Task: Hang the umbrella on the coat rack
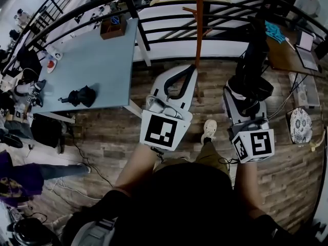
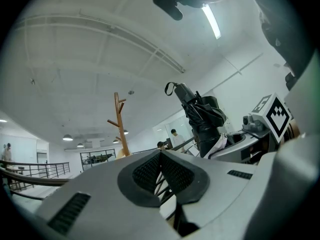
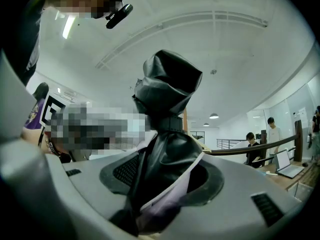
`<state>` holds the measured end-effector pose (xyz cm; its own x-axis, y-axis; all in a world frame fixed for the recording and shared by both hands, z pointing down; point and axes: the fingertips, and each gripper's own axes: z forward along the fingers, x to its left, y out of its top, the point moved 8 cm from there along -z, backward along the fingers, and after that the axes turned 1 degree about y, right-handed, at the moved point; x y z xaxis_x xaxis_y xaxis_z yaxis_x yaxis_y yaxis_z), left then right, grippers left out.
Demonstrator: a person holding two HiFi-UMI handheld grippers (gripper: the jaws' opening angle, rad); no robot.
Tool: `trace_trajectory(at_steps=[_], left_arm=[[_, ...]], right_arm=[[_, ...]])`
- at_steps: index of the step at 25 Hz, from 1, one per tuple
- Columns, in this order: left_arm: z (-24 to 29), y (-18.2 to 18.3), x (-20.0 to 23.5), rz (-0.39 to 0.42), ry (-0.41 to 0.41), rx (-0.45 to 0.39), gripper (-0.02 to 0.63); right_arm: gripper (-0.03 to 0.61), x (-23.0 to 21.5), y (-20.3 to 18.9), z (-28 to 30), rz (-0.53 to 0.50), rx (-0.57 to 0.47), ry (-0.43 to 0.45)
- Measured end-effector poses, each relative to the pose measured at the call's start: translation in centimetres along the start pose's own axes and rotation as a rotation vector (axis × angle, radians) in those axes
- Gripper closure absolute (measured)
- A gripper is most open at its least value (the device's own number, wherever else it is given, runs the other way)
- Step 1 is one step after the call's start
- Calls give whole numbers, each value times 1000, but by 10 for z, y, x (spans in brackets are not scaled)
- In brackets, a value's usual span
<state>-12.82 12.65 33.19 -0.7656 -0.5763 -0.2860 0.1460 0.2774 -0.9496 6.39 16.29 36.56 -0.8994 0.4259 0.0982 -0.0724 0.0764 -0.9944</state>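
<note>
A folded black umbrella stands up out of my right gripper, whose jaws are shut on its lower part. In the right gripper view the umbrella fills the middle, with a pale strap between the pads of the right gripper. The wooden coat rack stands ahead by the railing, just beyond my left gripper. The left gripper view shows the rack at a distance, left of the umbrella. My left gripper is shut, tips touching, with nothing in it.
A blue-grey table at the left carries a black bundle and a brown box. A black railing runs behind the rack. A desk with a laptop is at the far right. People stand beyond the railing.
</note>
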Motion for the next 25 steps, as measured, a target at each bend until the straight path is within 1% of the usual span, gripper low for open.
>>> trace_trajectory(at_steps=[8,13,16,20,25], left_arm=[[50,-5,11,12,35,3,603],[94,-8,25,24,73,23,603],[122,-7,30,37,88,19,603],[157,-7,47,29,125,17,603],[200,-10,59,41,151,24,603]], right_arm=[[339,-41,-1,41,1,-29,42],[339,-78,-5,78,8,-30,92],[339,-101,-6,100,15,-34,118],[339,-129,-4,135,20,-40,156],[339,-161,-1,167,14,-51,198]])
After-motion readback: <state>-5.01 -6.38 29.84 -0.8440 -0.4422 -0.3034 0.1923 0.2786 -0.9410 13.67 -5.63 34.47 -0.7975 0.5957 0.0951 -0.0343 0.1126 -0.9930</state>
